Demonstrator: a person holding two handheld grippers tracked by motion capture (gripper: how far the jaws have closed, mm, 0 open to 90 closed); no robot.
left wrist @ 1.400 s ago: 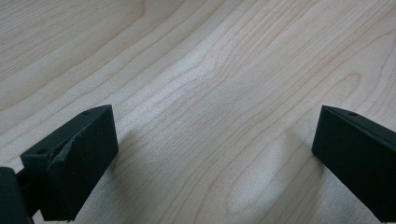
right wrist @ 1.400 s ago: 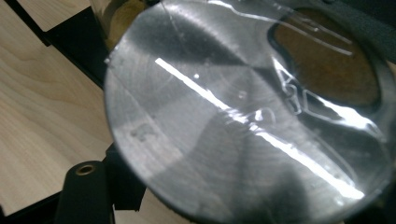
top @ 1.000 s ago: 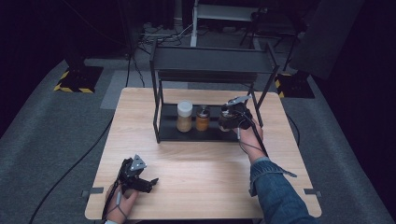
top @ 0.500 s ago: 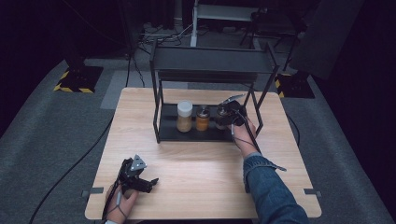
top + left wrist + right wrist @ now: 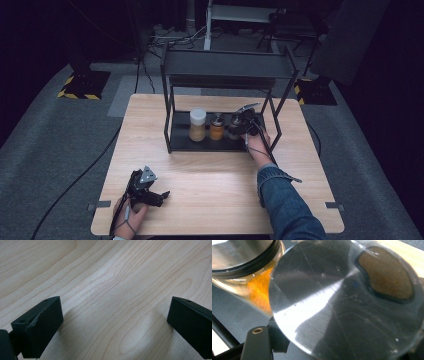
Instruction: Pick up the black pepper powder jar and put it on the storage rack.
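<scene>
A black two-tier rack (image 5: 181,142) stands at the back of the wooden table (image 5: 220,185). On its lower shelf are a white-lidded jar (image 5: 197,125) and an orange spice jar (image 5: 217,128). Just right of them, my right gripper (image 5: 241,122) is shut on a dark jar with a metal lid (image 5: 233,131), low over that shelf. In the right gripper view the shiny lid (image 5: 342,302) is up close, with the orange spice jar (image 5: 259,292) beside it and one black finger (image 5: 257,343) below. My left gripper (image 5: 163,194) rests open at the front left, with bare wood between its fingers (image 5: 40,325).
The rack's upper shelf (image 5: 225,67) overhangs the jars, and its right post (image 5: 276,117) stands close to my right hand. Cables and stands lie on the dark floor behind the table. Bare wood lies between the rack and the front edge.
My right gripper has carried the dark jar left and down under the upper shelf, closer to the orange spice jar. The left gripper has stayed put.
</scene>
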